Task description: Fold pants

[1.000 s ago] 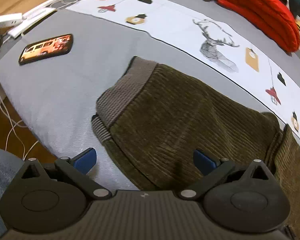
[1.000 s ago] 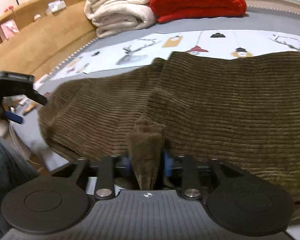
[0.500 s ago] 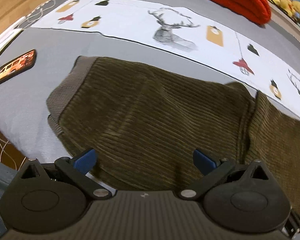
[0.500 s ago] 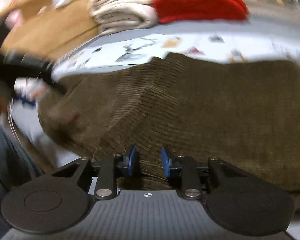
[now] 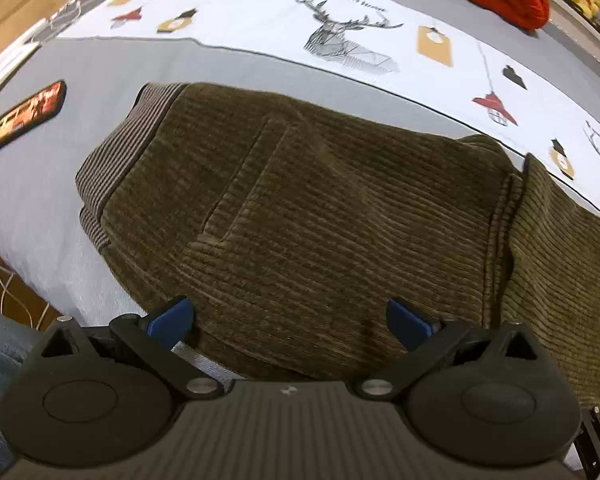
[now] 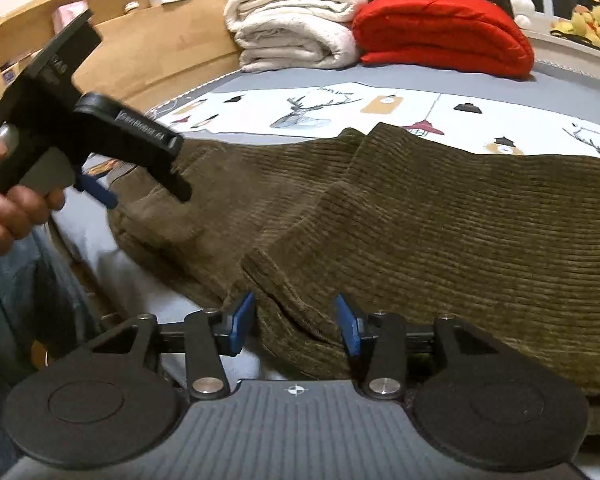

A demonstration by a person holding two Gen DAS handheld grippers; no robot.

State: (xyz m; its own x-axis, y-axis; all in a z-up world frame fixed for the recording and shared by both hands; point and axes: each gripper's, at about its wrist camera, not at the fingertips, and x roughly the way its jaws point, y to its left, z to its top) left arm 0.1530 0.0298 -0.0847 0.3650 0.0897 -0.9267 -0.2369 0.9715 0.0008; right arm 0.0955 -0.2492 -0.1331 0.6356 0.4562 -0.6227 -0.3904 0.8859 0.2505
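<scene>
Olive-brown corduroy pants lie spread on a grey bed, with the ribbed waistband at the left and a back pocket showing. My left gripper is wide open and empty above the pants' near edge. In the right wrist view the pants are folded over themselves. My right gripper is open, with a fold of the fabric lying loose between its pads. The left gripper shows there too, held in a hand above the waistband end.
A phone lies on the bed at the left, near cables at the edge. A white printed cloth runs behind the pants. Folded white and red blankets are stacked at the back by a wooden headboard.
My right gripper has opened and let go of the bunched pant fabric. The left gripper has swung right, over the pants, and stayed open.
</scene>
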